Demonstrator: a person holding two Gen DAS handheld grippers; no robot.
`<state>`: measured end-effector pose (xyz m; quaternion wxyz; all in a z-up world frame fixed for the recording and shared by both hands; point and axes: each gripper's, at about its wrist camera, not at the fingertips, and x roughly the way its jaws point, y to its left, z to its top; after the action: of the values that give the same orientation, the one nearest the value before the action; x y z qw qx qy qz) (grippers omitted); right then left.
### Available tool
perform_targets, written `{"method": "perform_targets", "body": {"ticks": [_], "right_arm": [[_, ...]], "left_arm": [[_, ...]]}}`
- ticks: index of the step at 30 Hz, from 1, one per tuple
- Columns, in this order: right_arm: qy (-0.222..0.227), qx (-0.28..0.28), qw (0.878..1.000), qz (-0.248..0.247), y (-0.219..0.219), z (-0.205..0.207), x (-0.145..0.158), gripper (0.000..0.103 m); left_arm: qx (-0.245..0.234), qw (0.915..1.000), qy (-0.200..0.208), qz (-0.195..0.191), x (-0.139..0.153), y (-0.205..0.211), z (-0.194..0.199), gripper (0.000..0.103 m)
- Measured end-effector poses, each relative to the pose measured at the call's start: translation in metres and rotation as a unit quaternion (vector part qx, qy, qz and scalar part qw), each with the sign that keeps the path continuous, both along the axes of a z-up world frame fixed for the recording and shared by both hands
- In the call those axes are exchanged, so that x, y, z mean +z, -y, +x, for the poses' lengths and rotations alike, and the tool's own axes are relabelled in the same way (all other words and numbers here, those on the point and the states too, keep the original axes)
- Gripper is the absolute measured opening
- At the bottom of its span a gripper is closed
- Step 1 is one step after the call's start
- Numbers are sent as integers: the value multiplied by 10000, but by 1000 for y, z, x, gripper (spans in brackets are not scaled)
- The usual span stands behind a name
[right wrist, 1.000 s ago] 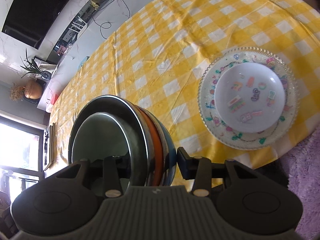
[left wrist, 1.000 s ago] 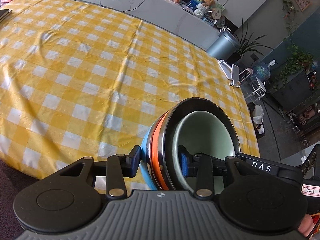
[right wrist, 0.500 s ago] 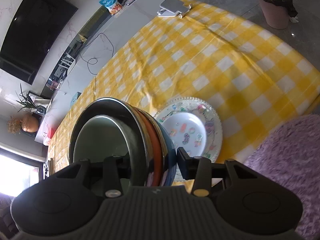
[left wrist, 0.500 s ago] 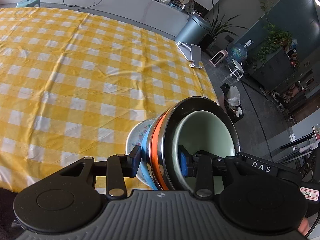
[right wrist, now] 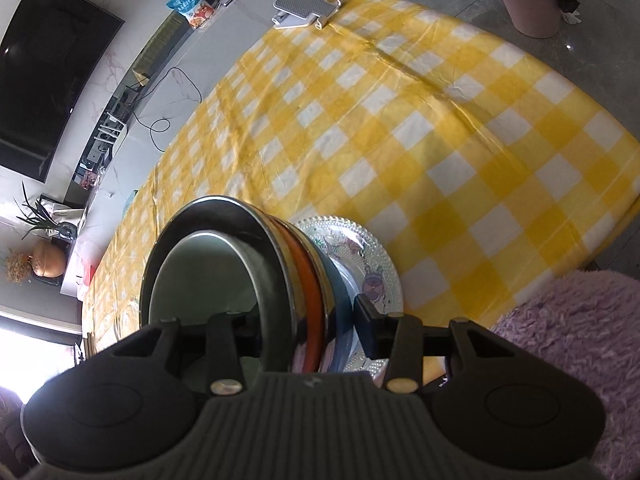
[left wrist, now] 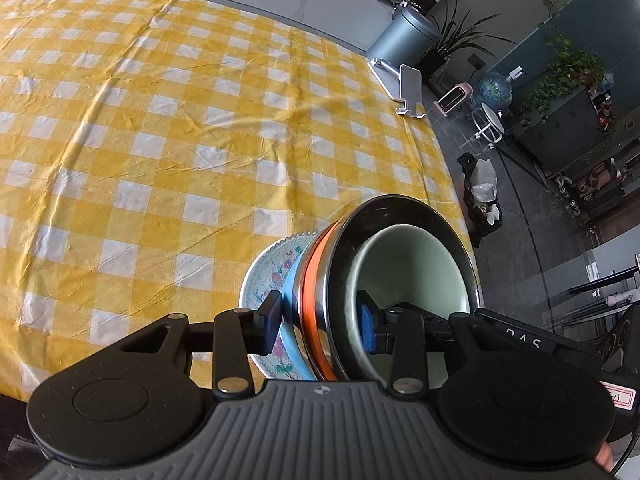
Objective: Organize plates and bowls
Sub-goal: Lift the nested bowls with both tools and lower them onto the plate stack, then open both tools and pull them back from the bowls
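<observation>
Both grippers clamp the rims of one nested stack of bowls [left wrist: 404,276]: a pale green bowl inside a steel one, with orange and blue rims beneath. My left gripper [left wrist: 320,320] is shut on one side of the stack. My right gripper [right wrist: 304,320] is shut on the opposite side of the stack [right wrist: 224,264]. The stack is right over a patterned glass plate [left wrist: 264,276] with a white bowl on it, at the table's near edge. The plate shows in the right wrist view [right wrist: 368,256] too. Whether the stack touches it is hidden.
The yellow checked tablecloth [left wrist: 168,128] covers the table. A phone stand [left wrist: 400,84] sits at the far right edge, also in the right wrist view [right wrist: 308,8]. A purple fluffy cover [right wrist: 568,344] lies below the near edge. A bin [left wrist: 404,32] and plants stand beyond.
Both grippers carried the bowl stack toward the patterned plate. It now sits directly under the stack, where it lay well to the side a second ago.
</observation>
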<state>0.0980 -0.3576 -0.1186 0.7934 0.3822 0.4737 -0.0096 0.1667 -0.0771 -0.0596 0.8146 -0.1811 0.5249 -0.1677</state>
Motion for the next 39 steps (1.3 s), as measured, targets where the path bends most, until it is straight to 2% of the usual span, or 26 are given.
{"method": "perform_targets", "body": {"ticks": [11, 17, 26, 29, 32, 33, 34, 36, 39], "right_arm": [[-59, 15, 10000, -3, 4, 9, -9, 42], [-54, 72, 9999, -72, 1, 8, -6, 43], [-46, 11, 9996, 262, 4, 6, -13, 51], [-93, 26, 9995, 299, 2, 6, -14, 52], [-36, 40, 9996, 260, 0, 6, -13, 57], [-10, 33, 9997, 225, -1, 6, -12, 61], [7, 23, 9998, 206, -2, 6, -11, 63], [49, -37, 9997, 218, -1, 6, -9, 75], [124, -155, 9995, 257, 2, 3, -5, 79]], "left_arm": [[4, 9999, -119, -73, -9, 0, 10, 43], [-138, 9999, -62, 73, -7, 1, 8, 41], [-288, 9992, 105, 237, -6, 3, 7, 39], [-317, 9992, 105, 204, -6, 3, 7, 43], [-375, 9988, 157, 261, -6, 5, 7, 43], [-383, 9987, 170, 284, -5, 5, 6, 46], [-385, 9987, 187, 287, -5, 5, 6, 53], [-376, 9987, 272, 227, -3, 3, 5, 63], [-390, 9984, 379, 172, 4, 0, 3, 67]]}}
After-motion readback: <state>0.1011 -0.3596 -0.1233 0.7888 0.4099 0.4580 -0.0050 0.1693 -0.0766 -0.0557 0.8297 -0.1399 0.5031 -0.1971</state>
